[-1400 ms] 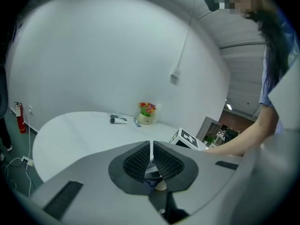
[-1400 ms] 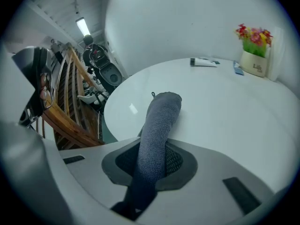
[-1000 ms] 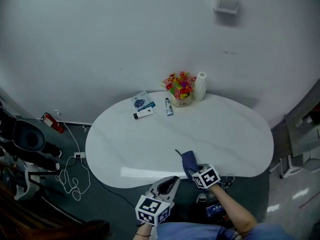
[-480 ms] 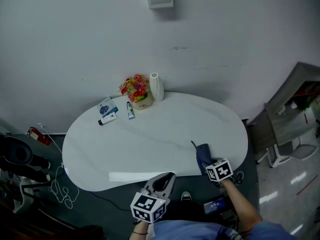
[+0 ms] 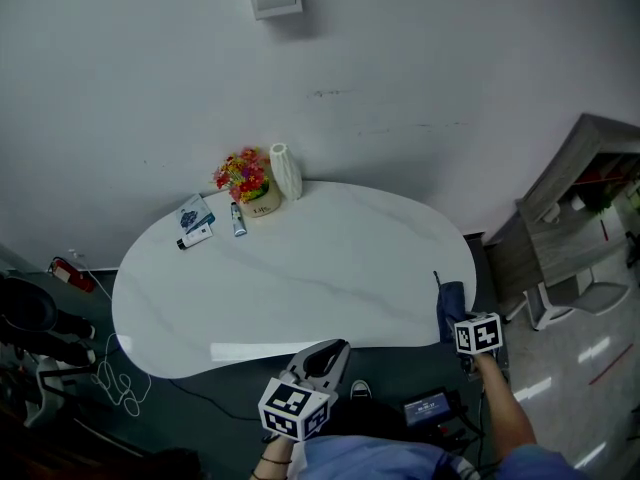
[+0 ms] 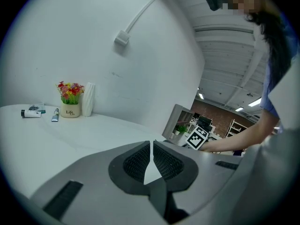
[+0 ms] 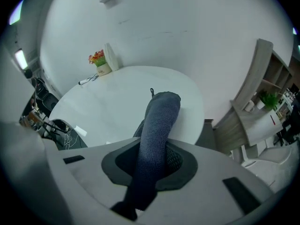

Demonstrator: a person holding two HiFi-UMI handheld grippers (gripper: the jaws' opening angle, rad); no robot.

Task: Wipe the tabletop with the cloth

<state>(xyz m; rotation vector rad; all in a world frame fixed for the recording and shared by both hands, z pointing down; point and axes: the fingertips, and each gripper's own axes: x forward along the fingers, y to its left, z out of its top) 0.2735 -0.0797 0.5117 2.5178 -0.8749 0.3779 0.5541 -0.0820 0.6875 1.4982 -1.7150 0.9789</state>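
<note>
1. We find the right gripper [image 7: 152,162] with its fingers [image 7: 180,159] clamped on the cloth [image 7: 158,125]. The cloth passes between them, hangs out behind, and runs forward past the tips over the edge of the white worktop [image 5: 300,268].
2. The cloth is dark blue, coarse-knit and bunched into a thick roll.
3. The left gripper [image 6: 151,149] has its fingers [image 6: 136,162] all but together, with nothing between them, well apart from the cloth.

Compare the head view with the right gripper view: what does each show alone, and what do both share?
Head view only: the left hand-held gripper. Right gripper view only: the right hand-held gripper's jaws clamped on the dark blue knitted cloth. Both: the white oval tabletop, the cloth on its right end, the colourful flower pot and white ribbed vase.
</note>
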